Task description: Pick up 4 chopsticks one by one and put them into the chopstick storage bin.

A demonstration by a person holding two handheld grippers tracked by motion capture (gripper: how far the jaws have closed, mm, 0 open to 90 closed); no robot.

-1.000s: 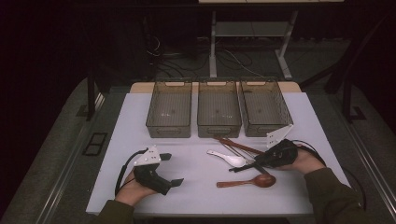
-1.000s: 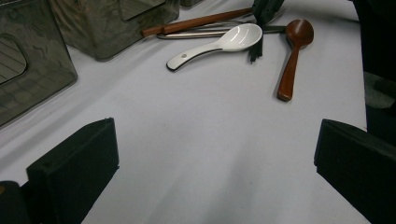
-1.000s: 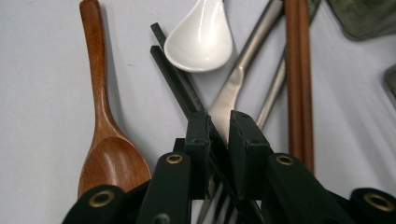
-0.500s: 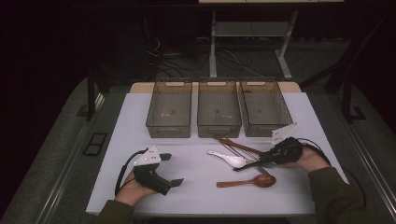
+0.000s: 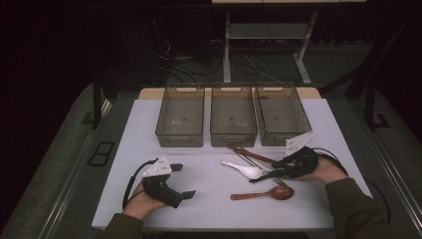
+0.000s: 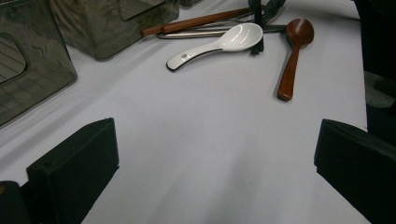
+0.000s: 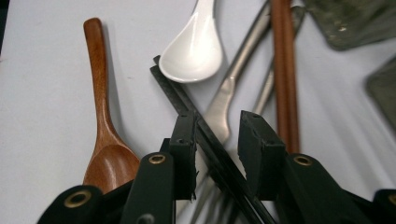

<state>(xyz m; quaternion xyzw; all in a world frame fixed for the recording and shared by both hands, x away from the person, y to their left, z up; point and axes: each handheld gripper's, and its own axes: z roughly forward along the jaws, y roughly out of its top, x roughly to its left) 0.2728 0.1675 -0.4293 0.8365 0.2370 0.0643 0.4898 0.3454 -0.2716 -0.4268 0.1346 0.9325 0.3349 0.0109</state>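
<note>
Olive-green sleeves, black grippers with brass rivets (each topped by a grey plate).

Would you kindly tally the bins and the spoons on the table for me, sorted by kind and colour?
Clear bins: 3
White spoon: 1
Wooden spoon: 1
Total: 5

Open white table (image 5: 209, 199) lies between the left gripper (image 5: 183, 181) and the cutlery cluster. Passage on the right is crowded by the white spoon (image 5: 244, 169), wooden spoon (image 5: 263, 194), brown chopsticks (image 5: 246, 152) and black chopsticks (image 7: 205, 140). Three bins (image 5: 233, 117) stand side by side, walling off the far edge.
</note>
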